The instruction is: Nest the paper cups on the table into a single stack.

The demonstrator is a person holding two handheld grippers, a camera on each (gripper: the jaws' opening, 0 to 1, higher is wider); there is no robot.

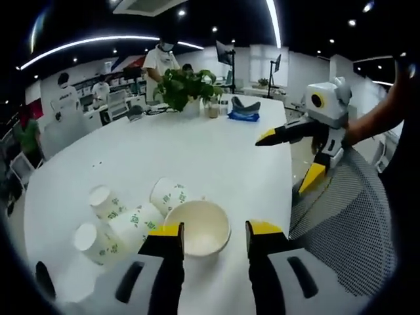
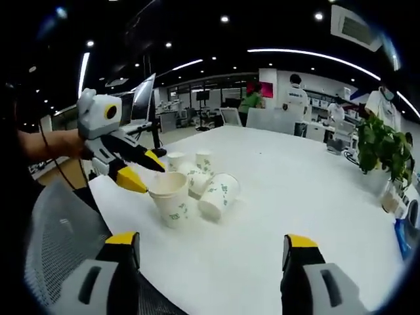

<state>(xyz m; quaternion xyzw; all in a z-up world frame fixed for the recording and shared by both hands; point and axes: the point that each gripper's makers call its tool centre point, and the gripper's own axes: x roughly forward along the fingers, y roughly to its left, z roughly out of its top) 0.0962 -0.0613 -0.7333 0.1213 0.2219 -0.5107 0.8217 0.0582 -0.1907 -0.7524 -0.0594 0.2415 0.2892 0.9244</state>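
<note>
Paper cups (image 1: 125, 220) sit bunched on the white table (image 1: 197, 151) in the left gripper view, and the left tongs (image 1: 215, 237) are spread around the rim of the upright cup (image 1: 197, 226), ready to pinch it. In the right gripper view, the right tongs (image 2: 213, 252) are spread wide with nothing between them, well back from the cups (image 2: 197, 184), likely waiting, while the left tongs (image 2: 141, 172) reach the upright cup (image 2: 169, 197).
</note>
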